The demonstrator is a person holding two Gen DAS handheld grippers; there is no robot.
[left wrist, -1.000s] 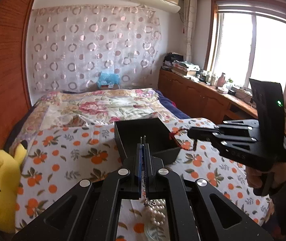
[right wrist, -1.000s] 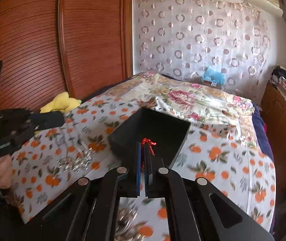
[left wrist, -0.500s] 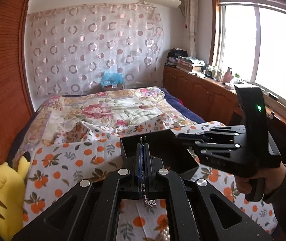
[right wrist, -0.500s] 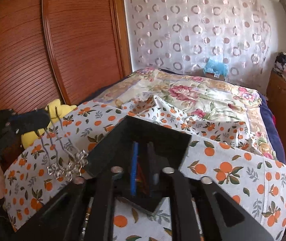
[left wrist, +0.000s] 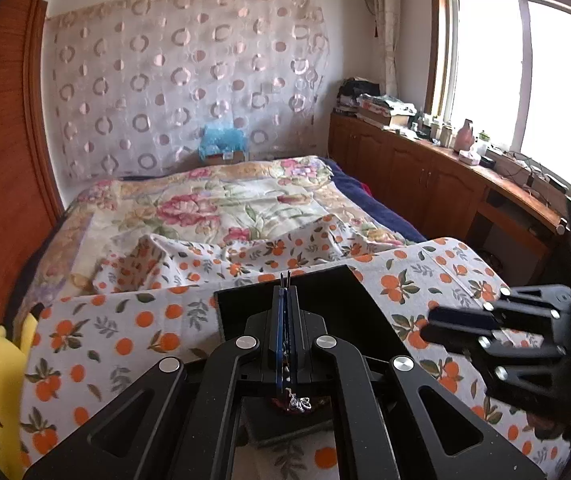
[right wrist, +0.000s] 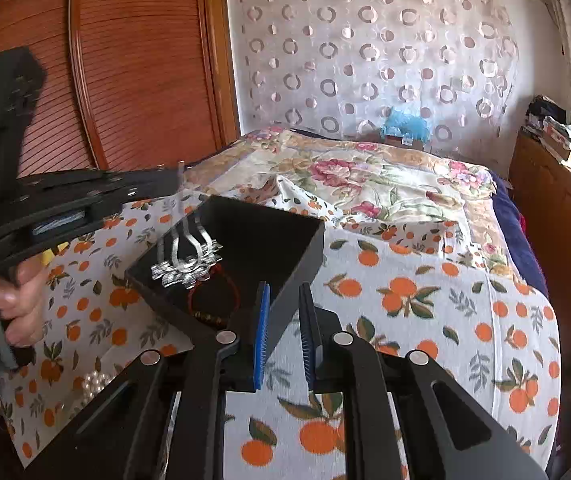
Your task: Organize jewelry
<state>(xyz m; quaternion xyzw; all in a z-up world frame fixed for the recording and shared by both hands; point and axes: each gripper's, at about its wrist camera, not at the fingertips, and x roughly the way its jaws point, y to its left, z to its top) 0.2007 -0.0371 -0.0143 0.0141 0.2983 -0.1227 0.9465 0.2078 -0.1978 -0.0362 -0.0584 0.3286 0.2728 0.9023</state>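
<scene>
Since a second ago: left gripper (left wrist: 285,286) carried from short of the box to over it, silver necklace (right wrist: 185,266) now dangling inside the black box (right wrist: 305,256); right gripper (right wrist: 285,312) gone from closed to spread, red cord no longer pinched.

Left gripper: pads clamped on the thin chain of the necklace, pendant cluster hanging low, touching or just above the box floor — cannot tell which. Right gripper: jaws apart, astride the near wall of the box, holding nothing.

Red cord bracelet (right wrist: 213,300) lying on the box floor, just beside the pendant. Pearl strand (right wrist: 95,384) outside the box, on the orange-print sheet (right wrist: 425,320).

Handling, judged: necklace light, limp, swings freely; fine chain likely to slip or kink, prone to snag on the red cord. Best held high on the chain, as now. Pendant cluster faceted, shiny, hard. Box rigid, matte, square-walled, light enough to slide on soft bedding. Pearls smooth, round, likely slippery — pinch across the strand, not one bead.
</scene>
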